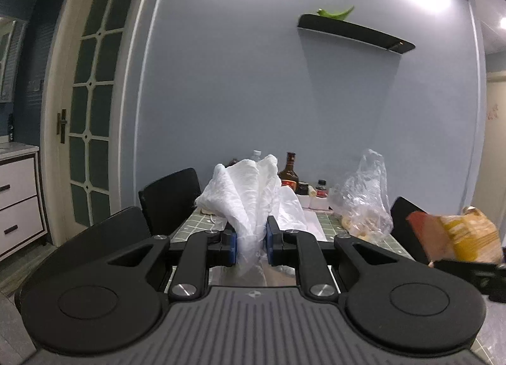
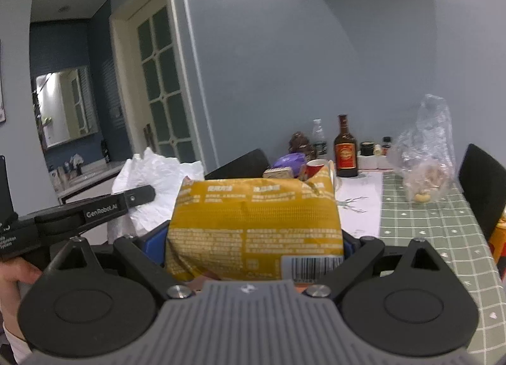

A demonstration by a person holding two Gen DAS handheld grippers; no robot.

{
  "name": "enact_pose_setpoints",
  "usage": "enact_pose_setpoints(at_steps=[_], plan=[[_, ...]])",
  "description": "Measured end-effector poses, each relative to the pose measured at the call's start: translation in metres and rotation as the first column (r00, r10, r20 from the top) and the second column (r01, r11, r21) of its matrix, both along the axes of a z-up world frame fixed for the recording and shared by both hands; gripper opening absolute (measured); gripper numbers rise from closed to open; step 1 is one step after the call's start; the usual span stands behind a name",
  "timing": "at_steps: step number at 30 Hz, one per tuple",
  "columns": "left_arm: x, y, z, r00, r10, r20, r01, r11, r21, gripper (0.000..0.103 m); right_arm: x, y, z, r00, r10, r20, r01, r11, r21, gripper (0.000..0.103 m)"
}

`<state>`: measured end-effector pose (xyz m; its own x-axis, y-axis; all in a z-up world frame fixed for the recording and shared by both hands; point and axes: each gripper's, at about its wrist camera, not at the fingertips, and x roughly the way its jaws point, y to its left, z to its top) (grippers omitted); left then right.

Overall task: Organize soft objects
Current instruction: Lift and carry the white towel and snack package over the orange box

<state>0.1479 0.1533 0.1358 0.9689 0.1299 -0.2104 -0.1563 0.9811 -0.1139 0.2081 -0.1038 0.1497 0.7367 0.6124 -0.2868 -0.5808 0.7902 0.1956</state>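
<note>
The left hand-held gripper [image 1: 249, 246] pinches a crumpled white bag [image 1: 249, 194], which stands upright. The right hand-held gripper [image 2: 254, 248] clamps a yellow packet [image 2: 256, 222], lying crosswise, left of the brown bottle [image 2: 345, 150] on the green-checked counter [image 2: 442, 232] against a blue wall.

Both grippers are black with blue pads [image 1: 233, 246], silver screws [image 2: 180, 291], and a grey ridged base [image 1: 253, 327].

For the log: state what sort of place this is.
Probably a home dining area: a checked-cloth table with bottles, dark chairs, and a glazed door.
</note>
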Motion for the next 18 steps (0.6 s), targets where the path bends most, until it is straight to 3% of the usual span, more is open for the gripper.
enact_pose_setpoints(at_steps=[8,12,18], plan=[[0.01,0.018,-0.004,1.0,0.019,-0.009,-0.019,1.0,0.001,0.019,0.041,0.043,-0.009,0.998,-0.009,-0.057,0.011,0.999,0.031,0.094],[0.016,0.023,-0.007,0.999,0.015,-0.039,-0.014,1.0,0.014,0.019,0.061,0.066,-0.016,0.994,0.051,-0.101,-0.049,0.999,0.022,0.094],[0.012,0.046,-0.006,0.998,0.034,-0.044,-0.036,0.998,-0.048,0.019,0.091,0.089,-0.031,0.988,0.062,-0.142,-0.064,0.998,-0.012,0.094]])
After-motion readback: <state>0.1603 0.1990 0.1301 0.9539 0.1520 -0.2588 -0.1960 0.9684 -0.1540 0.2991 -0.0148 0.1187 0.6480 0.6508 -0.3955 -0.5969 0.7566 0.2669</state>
